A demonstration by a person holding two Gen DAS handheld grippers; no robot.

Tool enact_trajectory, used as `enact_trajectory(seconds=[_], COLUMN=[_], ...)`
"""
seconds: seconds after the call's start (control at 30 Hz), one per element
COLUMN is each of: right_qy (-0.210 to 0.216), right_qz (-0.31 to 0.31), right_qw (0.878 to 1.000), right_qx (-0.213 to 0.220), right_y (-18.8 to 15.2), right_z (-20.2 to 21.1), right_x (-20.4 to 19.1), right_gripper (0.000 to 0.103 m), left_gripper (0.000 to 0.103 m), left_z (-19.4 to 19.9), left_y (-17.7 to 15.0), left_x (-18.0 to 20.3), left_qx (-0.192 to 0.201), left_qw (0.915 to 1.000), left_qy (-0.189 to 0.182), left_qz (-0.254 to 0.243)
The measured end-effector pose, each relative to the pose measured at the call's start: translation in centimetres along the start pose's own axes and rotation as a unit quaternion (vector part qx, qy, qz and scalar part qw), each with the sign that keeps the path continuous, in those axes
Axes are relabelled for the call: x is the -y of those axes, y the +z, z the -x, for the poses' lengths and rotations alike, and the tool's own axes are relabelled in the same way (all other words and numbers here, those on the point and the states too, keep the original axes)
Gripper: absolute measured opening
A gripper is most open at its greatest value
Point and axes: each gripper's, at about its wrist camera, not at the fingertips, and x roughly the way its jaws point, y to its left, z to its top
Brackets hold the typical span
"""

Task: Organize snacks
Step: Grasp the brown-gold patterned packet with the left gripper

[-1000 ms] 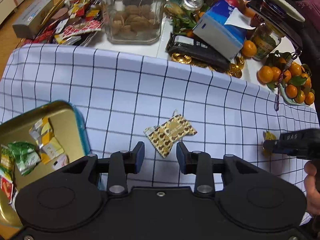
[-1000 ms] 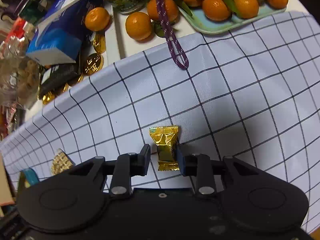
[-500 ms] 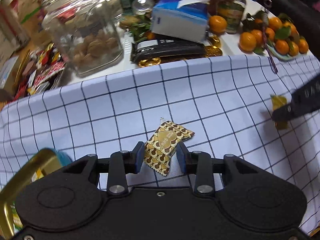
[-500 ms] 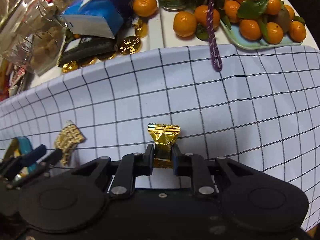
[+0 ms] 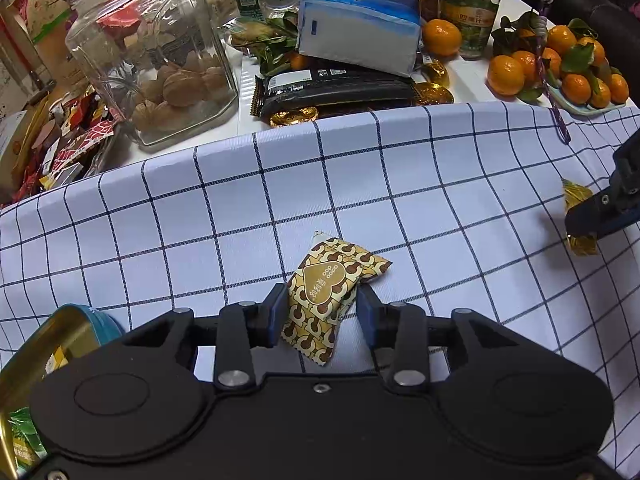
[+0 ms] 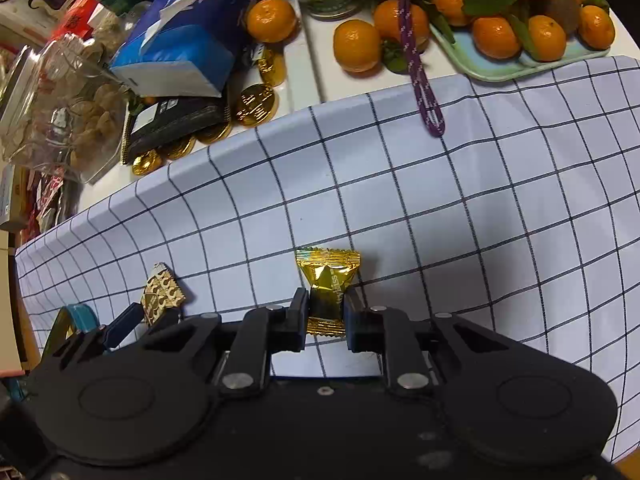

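Observation:
A brown-and-cream patterned snack packet (image 5: 326,294) lies on the checked cloth between the fingers of my left gripper (image 5: 322,314), which is open around it; the packet also shows in the right wrist view (image 6: 162,294). My right gripper (image 6: 326,316) is shut on a gold-wrapped candy (image 6: 328,286), held just above the cloth; the candy also shows at the right edge of the left wrist view (image 5: 578,216). A gold tin (image 5: 44,344) with a blue lid and several snacks in it sits at the lower left.
Behind the cloth's far edge stand a glass jar of walnuts (image 5: 156,52), a blue tissue pack (image 5: 360,28), a black packet (image 5: 336,90), gold coins (image 6: 256,104), loose oranges and a tray of oranges (image 6: 532,28). A purple cord (image 6: 420,76) lies over the cloth edge.
My left gripper moved forward until the patterned packet lay between its fingers. My right gripper closed on the gold candy and lifted it slightly.

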Motion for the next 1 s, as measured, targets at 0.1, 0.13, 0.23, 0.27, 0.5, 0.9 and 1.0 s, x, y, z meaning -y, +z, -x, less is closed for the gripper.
enact_trajectory(seconds=[0.1, 0.13, 0.23, 0.27, 0.5, 0.9, 1.0], right_qy=[0.004, 0.005, 0.002, 0.002, 0.001, 0.007, 0.005], right_qz=[-0.005, -0.006, -0.005, -0.005, -0.003, -0.001, 0.001], right_qw=[1.000, 1.000, 1.000, 1.000, 1.000, 1.000, 1.000], right_qx=[-0.003, -0.002, 0.000, 0.000, -0.006, -0.010, -0.009], right_y=[0.1, 0.1, 0.1, 0.1, 0.1, 0.1, 0.1], right_z=[0.0, 0.0, 0.0, 0.0, -0.3, -0.3, -0.3], right_x=[0.0, 0.0, -0.3, -0.3, -0.5, -0.5, -0.7], right_gripper=[0.020, 0.020, 0.020, 0.020, 0.020, 0.020, 0.020], left_gripper=[0.048, 0.048, 0.047, 0.047, 0.048, 0.049, 0.048], left_z=[-0.3, -0.3, 0.0, 0.4, 0.7, -1.3, -1.3], left_y=[0.1, 0.2, 0.3, 0.3, 0.3, 0.8, 0.9], left_x=[0.0, 0.0, -0.2, -0.2, 0.5, -0.2, -0.3], left_qx=[0.004, 0.004, 0.010, 0.018, 0.030, 0.012, 0.007], left_qw=[1.0000, 1.0000, 0.9999, 0.9998, 0.9992, 0.9997, 0.9998], left_qy=[0.002, 0.002, -0.005, -0.011, -0.001, -0.009, -0.017], left_qz=[0.002, 0.003, 0.007, 0.005, -0.026, -0.018, -0.001])
